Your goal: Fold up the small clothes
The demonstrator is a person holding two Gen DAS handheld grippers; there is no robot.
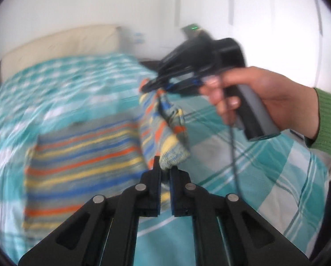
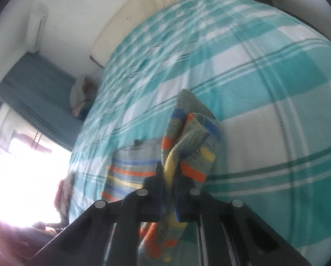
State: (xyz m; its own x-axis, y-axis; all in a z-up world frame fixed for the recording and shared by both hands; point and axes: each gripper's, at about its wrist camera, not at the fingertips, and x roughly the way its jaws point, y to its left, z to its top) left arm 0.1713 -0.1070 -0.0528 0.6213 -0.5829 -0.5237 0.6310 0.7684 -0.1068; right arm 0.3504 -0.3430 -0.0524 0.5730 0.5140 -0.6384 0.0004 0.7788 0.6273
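Motion blur smears the striped sweater (image 1: pixel 83 155) lying on the checked bedspread (image 1: pixel 265 166), so its edges and neckline cannot be made out. The right gripper (image 1: pixel 152 86) above the sweater is blurred too, its fingertips lost among folds of knit. The green sleeve (image 1: pixel 329 126) is cut off by the frame edge. Beside the bed, the window (image 2: pixel 16 166) is washed out white.

Teal-checked bed (image 2: pixel 254 71), perhaps sunlit window (image 2: pixel 21 166)

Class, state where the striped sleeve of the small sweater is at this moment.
The striped sleeve hangs lifted above the checked bedspread, right of the sweater's flat body. The right claw grips its upper end, and the left claw grips its cuff.
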